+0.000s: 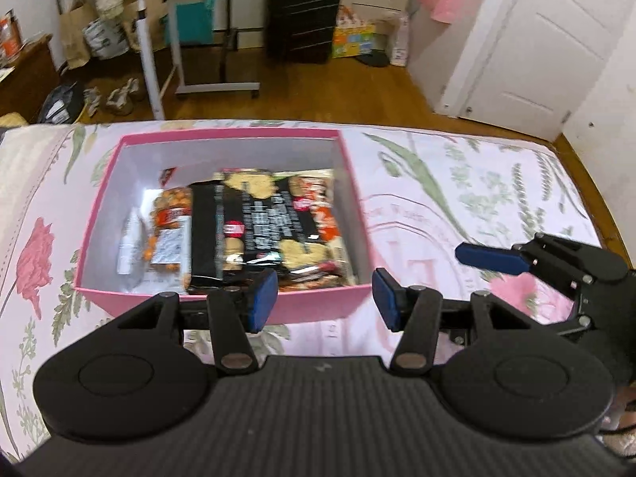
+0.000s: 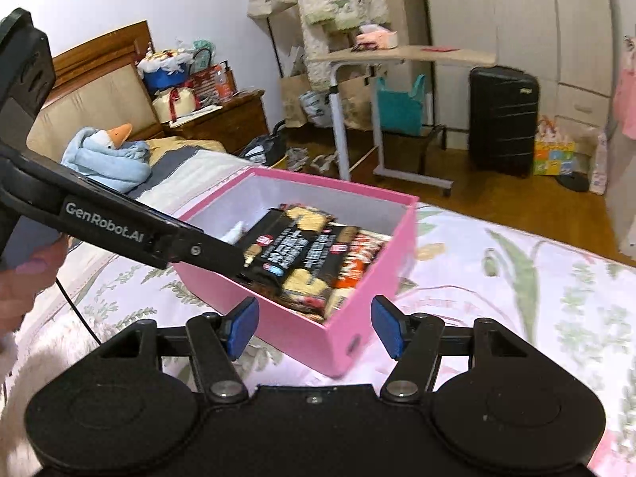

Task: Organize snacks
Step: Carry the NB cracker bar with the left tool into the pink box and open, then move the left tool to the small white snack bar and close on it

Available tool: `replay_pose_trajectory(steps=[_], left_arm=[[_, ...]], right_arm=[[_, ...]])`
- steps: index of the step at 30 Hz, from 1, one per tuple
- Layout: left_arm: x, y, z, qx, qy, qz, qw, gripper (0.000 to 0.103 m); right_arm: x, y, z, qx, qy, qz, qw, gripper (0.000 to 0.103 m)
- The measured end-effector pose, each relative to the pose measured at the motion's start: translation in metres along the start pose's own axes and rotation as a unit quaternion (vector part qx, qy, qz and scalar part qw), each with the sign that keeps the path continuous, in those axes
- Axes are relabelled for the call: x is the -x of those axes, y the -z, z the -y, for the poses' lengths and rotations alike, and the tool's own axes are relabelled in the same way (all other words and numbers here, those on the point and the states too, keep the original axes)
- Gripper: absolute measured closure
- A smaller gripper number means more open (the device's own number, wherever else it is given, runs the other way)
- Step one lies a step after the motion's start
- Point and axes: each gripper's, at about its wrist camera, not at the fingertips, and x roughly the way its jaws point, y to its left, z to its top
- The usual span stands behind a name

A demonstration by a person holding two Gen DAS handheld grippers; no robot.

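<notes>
A bed covered by a pink floral sheet (image 1: pixel 437 198) fills the lower half of both views.

On the left of the left wrist view, a pink box (image 1: pixel 222 302) sits on the sheet with its top open. Inside, going left to right, lie a small white packet (image 1: pixel 129 246), a clear bag of orange snack balls (image 1: pixel 169 222), and a black cracker pack (image 1: pixel 258 218) resting over red and orange packets (image 1: pixel 326 218) against the right wall. The left gripper (image 1: pixel 325 302) hangs just above the box's near rim, its blue pads partly apart with nothing between them. Further right, the right gripper (image 1: pixel 489 258) reaches in over the sheet, beside the box.

In the right wrist view, the left gripper's black arm (image 2: pixel 119 230) slants in from the left, its tip over the box (image 2: pixel 302 338). The right gripper (image 2: pixel 314 328) hovers near the box's closest corner, jaws about half apart and opening, holding nothing. Behind stand a rolling desk (image 2: pixel 397 55) and a black suitcase (image 2: pixel 501 119).
</notes>
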Motion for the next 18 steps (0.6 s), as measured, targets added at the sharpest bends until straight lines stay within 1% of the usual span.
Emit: replay_pose_trajectory(steps=[4, 7, 9, 12, 16, 18], left_arm=[[0.003, 0.003, 0.031, -0.028, 0.015, -0.003, 0.9995, 0.051], [0.002, 0.007, 0.055, -0.045, 0.028, -0.009, 0.9985, 0.051], [0.004, 0.01, 0.07, -0.056, 0.042, -0.006, 0.9975, 0.051], [0.001, 0.012, 0.09, -0.062, 0.053, -0.009, 0.9966, 0.051], [-0.017, 0.016, 0.123, -0.081, 0.073, -0.018, 0.9939, 0.051], [-0.033, 0.019, 0.142, -0.089, 0.083, -0.025, 0.9923, 0.051]], right_arm=[[0.031, 0.011, 0.017, -0.007, 0.031, 0.007, 0.999, 0.035], [0.051, 0.023, 0.034, -0.021, 0.057, 0.0, 0.998, 0.034], [0.06, 0.03, 0.044, -0.033, 0.075, -0.007, 0.997, 0.034], [0.077, 0.043, 0.062, -0.051, 0.096, -0.006, 0.994, 0.034], [0.096, 0.064, 0.089, -0.071, 0.114, 0.003, 0.991, 0.034], [0.1, 0.075, 0.101, -0.074, 0.128, 0.007, 0.989, 0.034]])
